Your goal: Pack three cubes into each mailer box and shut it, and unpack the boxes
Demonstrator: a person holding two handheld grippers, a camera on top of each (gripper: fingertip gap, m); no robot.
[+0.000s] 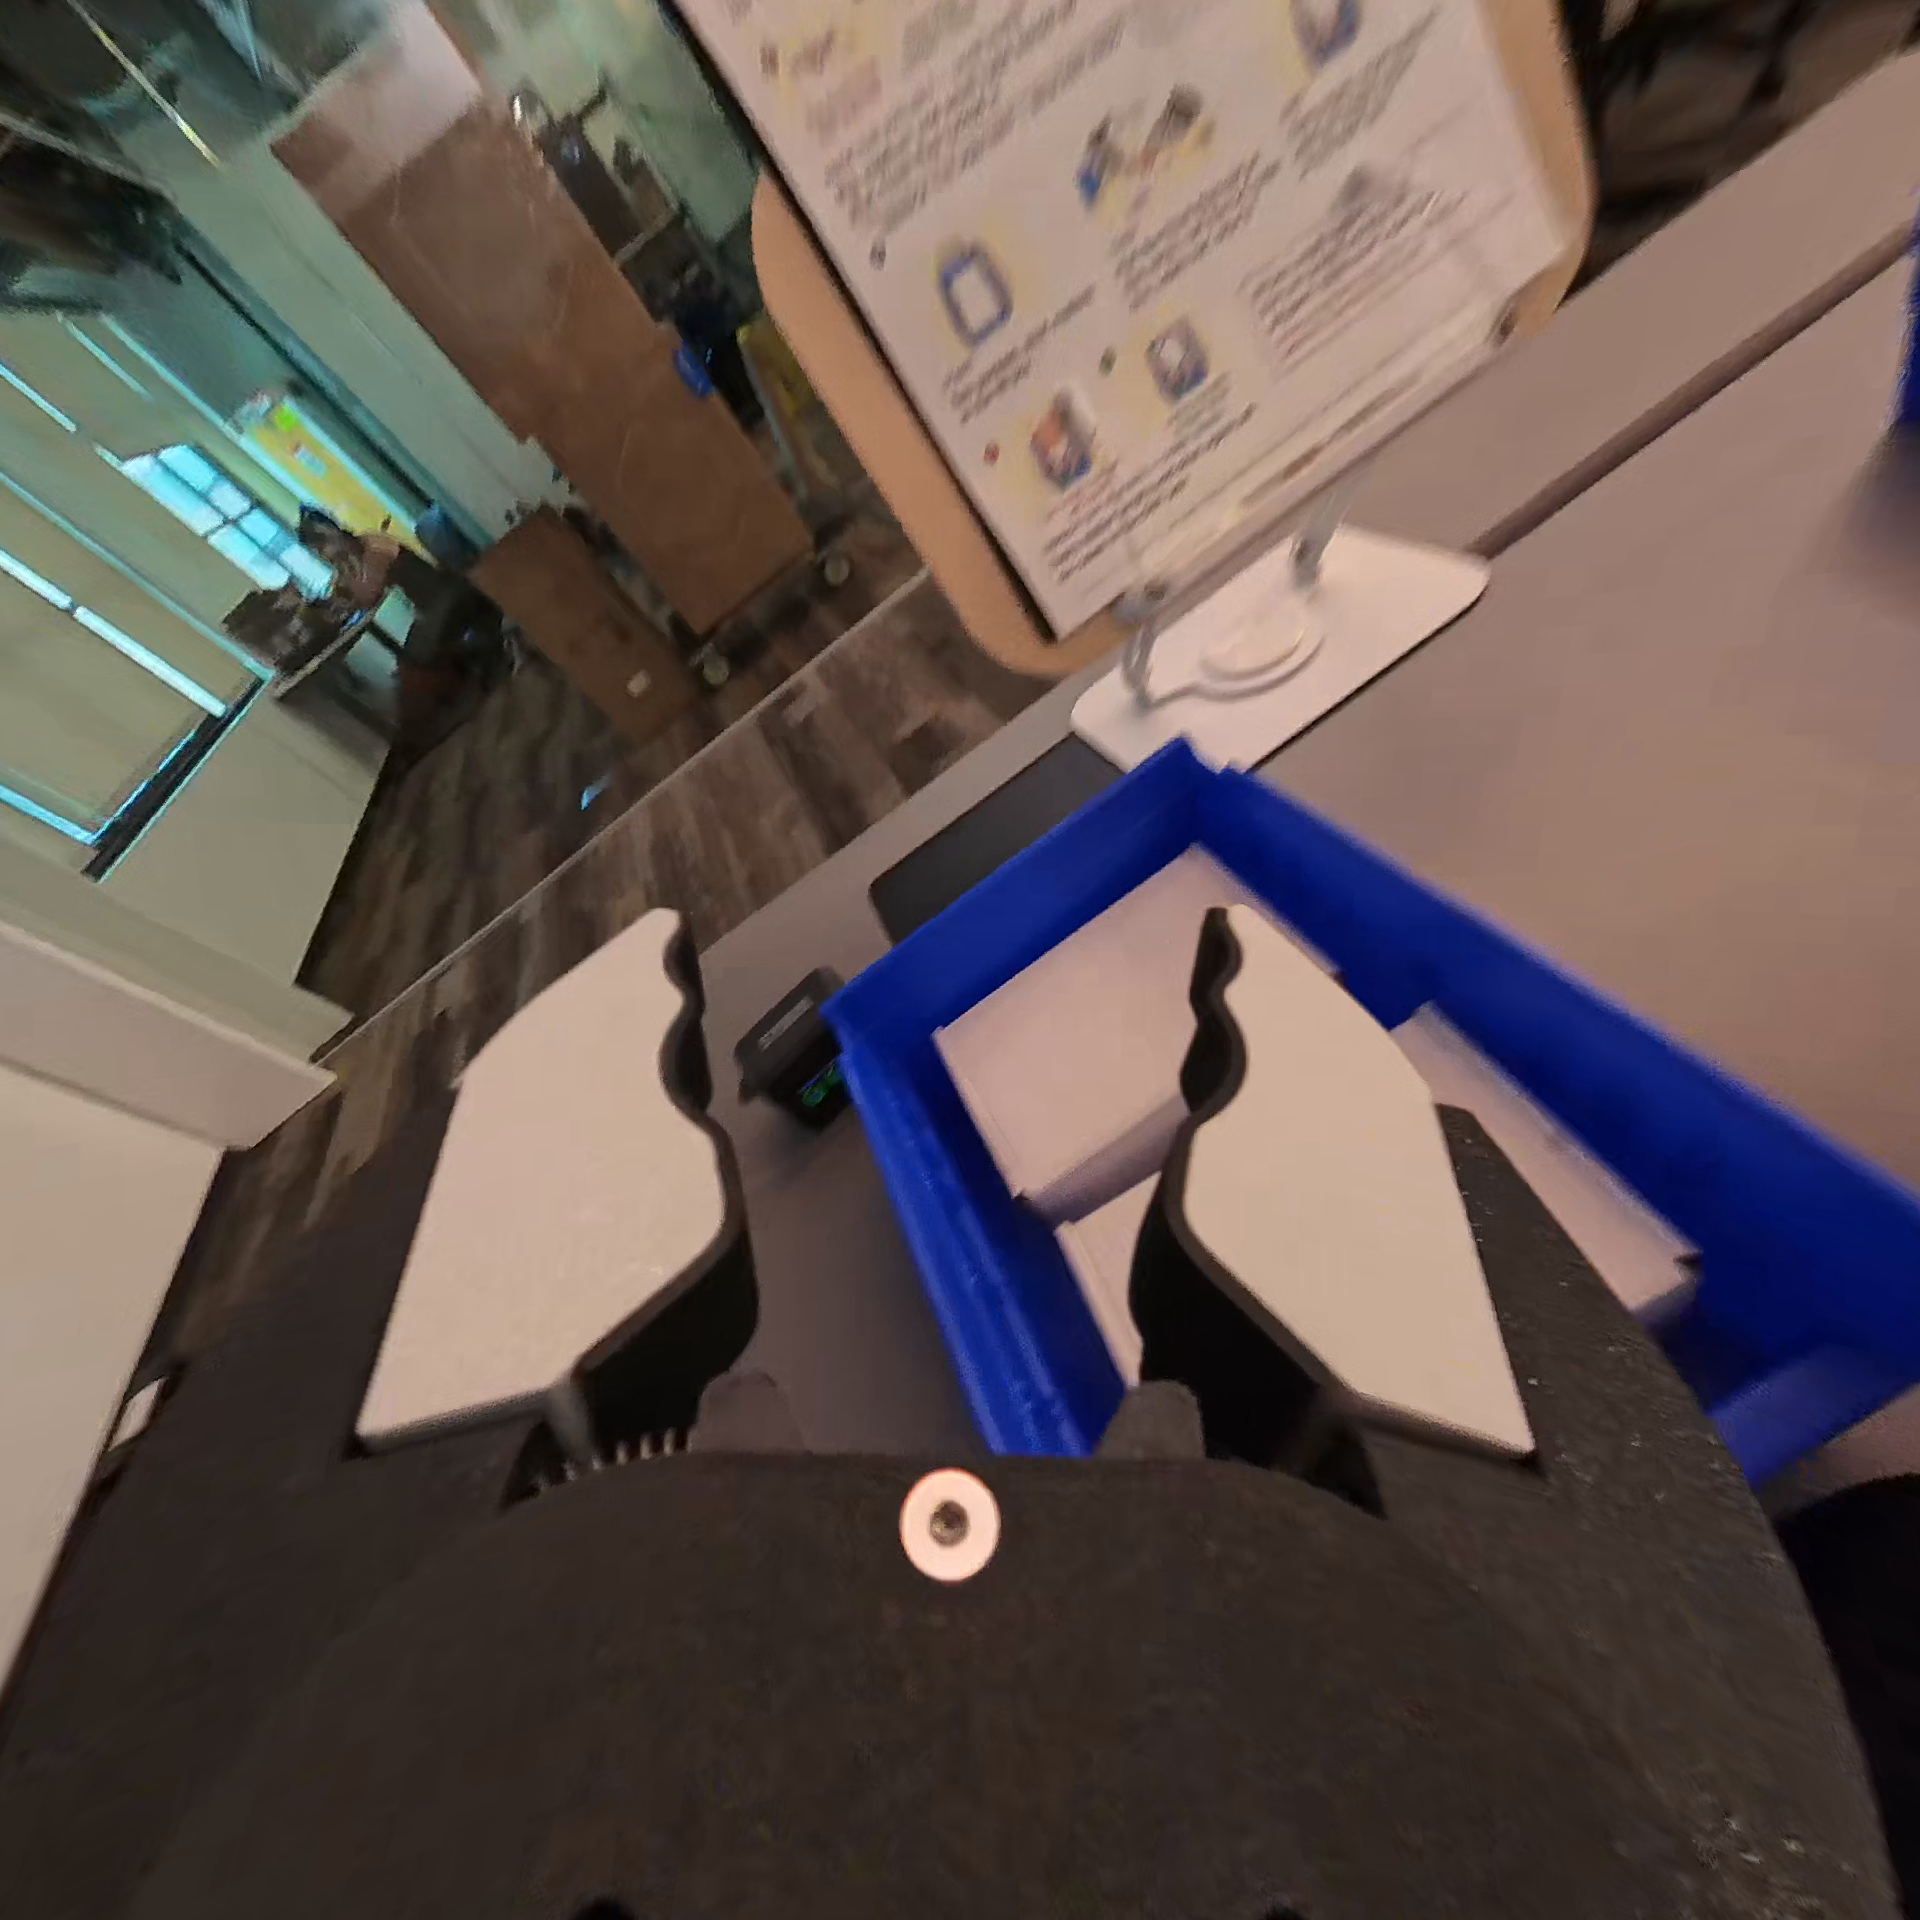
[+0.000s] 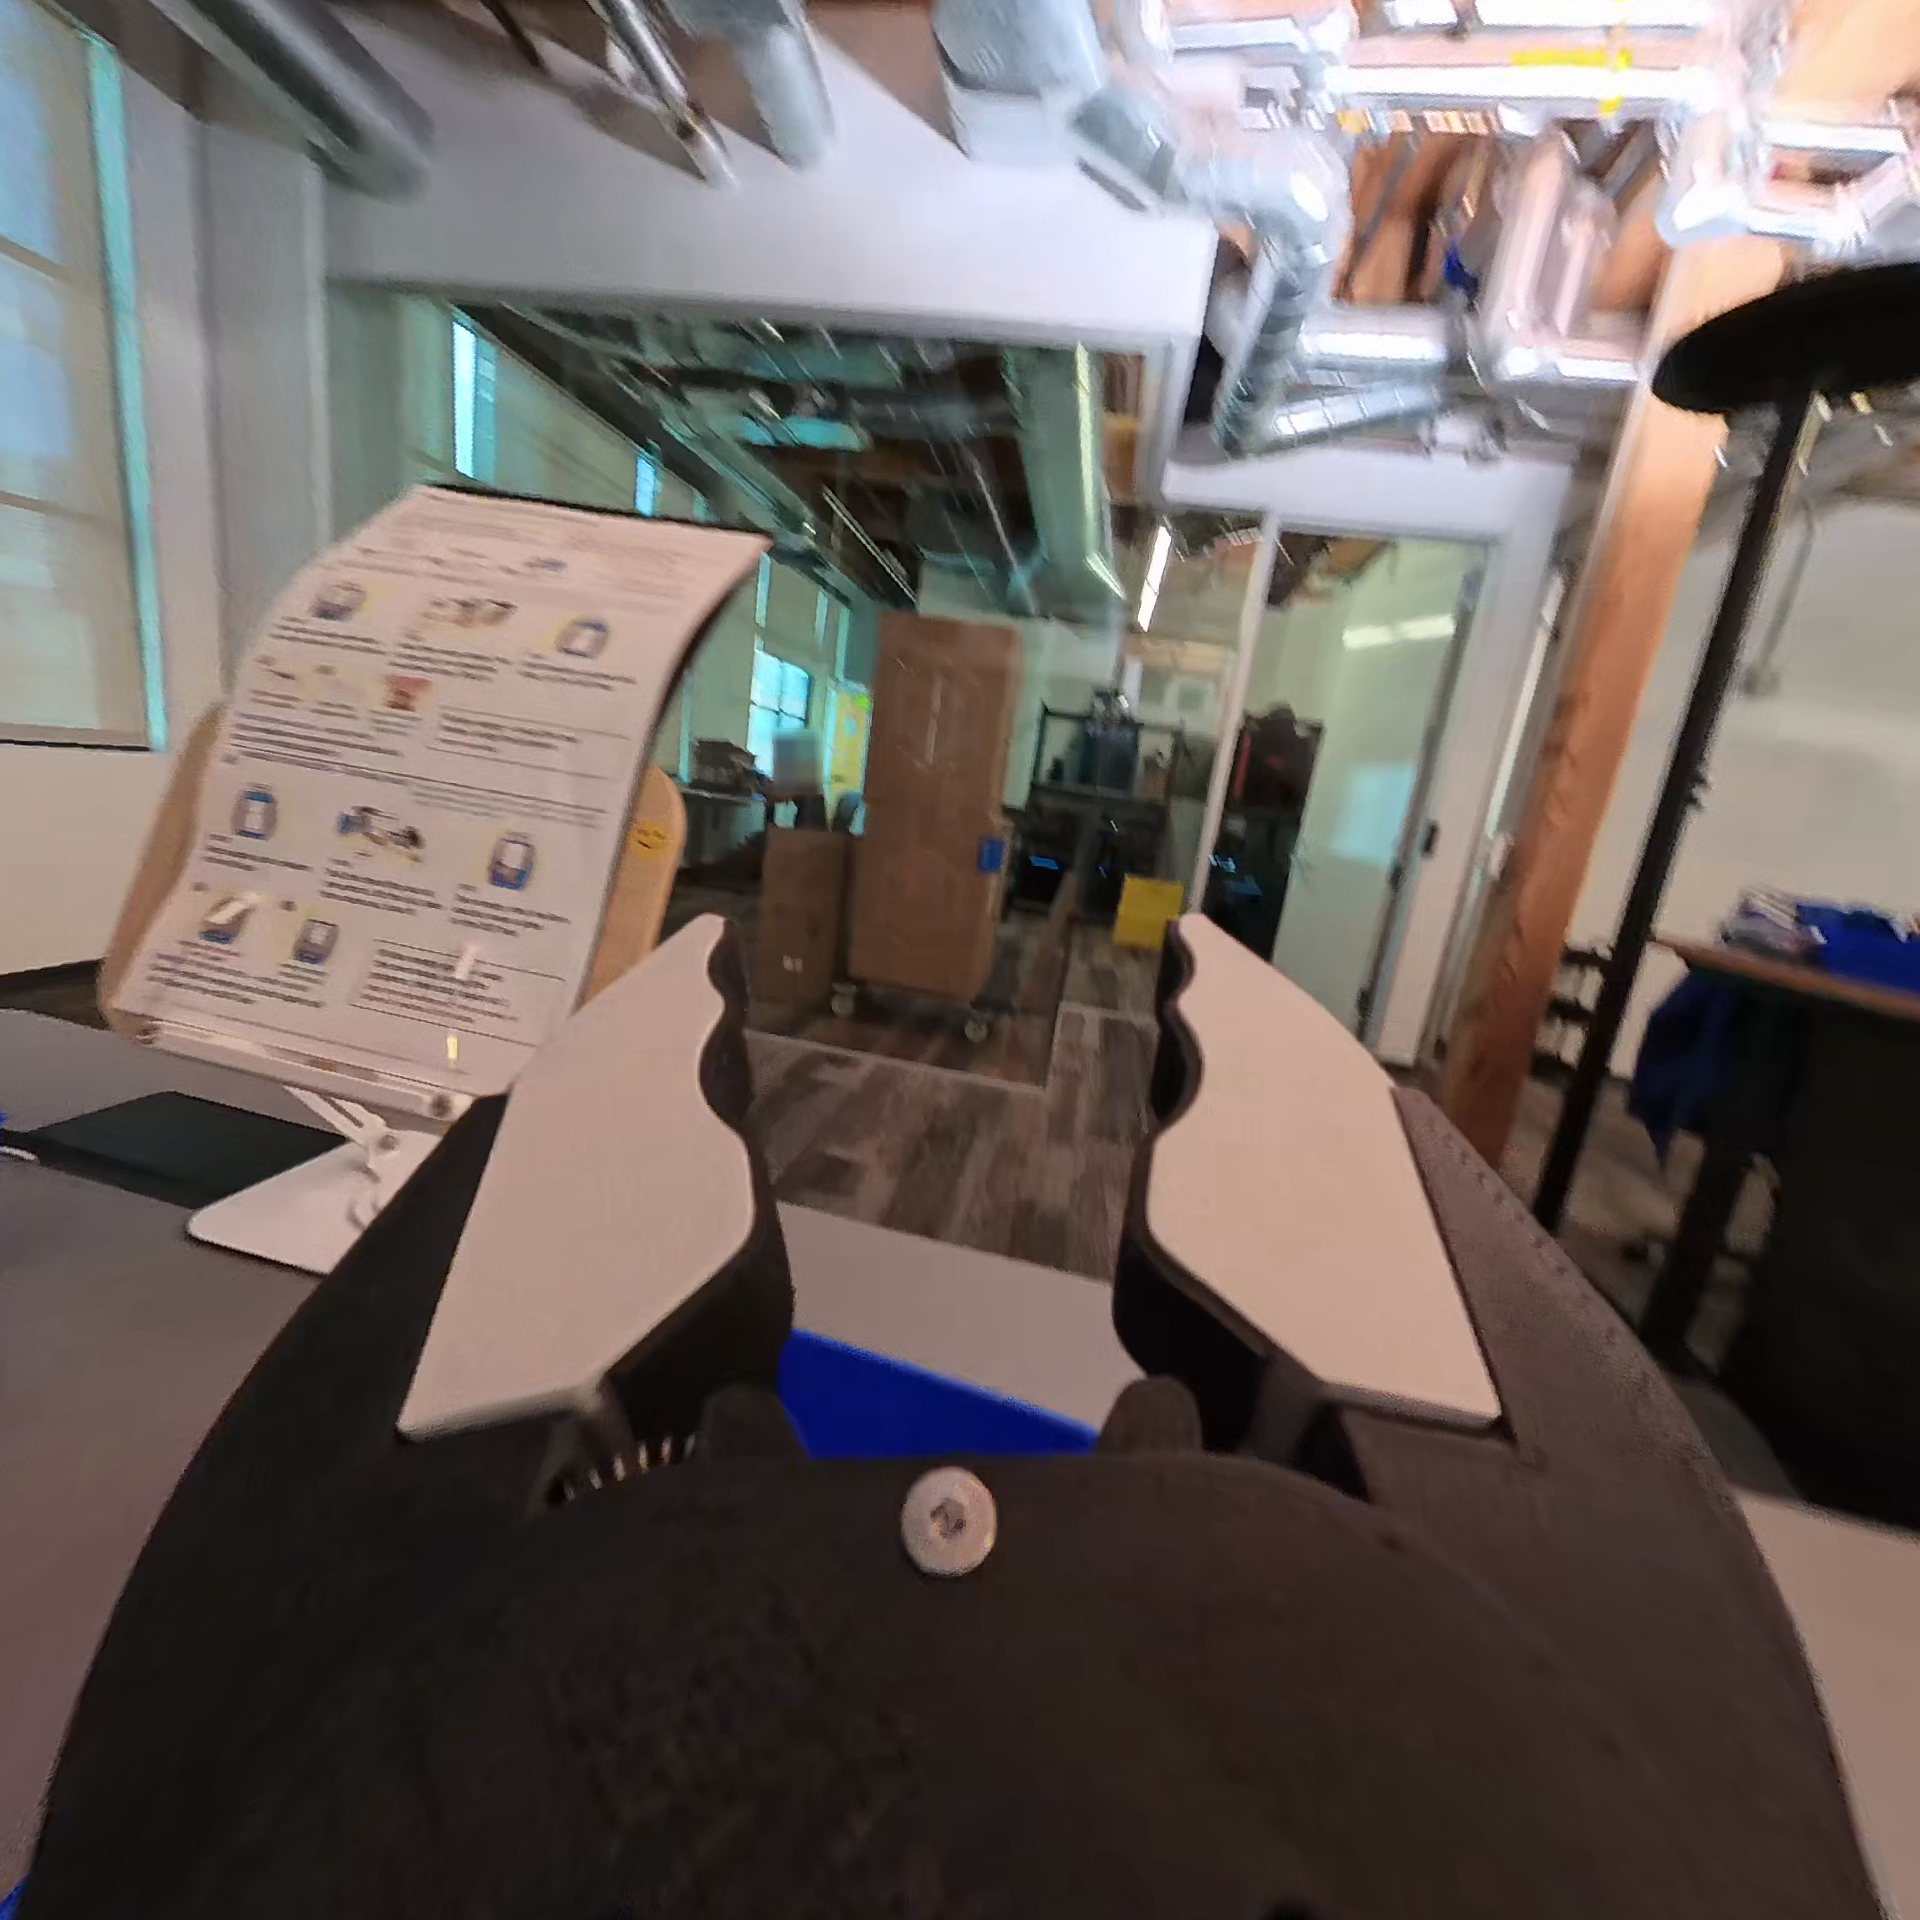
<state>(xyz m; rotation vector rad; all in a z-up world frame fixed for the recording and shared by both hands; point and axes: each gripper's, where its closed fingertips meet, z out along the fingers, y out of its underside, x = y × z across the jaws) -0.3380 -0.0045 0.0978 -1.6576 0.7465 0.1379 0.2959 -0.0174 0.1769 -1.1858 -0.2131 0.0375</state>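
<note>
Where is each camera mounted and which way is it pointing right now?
Left wrist view: on the left tool, tilted, looking down at a blue box on the grey table; its open fingers show.
Right wrist view: on the right tool, aimed level across the room; open fingers show, a blue edge below.
Shared: the instruction sheet on its stand and the tall cardboard box.

I can read nothing here. The instruction sheet (image 2: 416, 790) on its stand at far left carries print and small pictures, all blurred.
</note>
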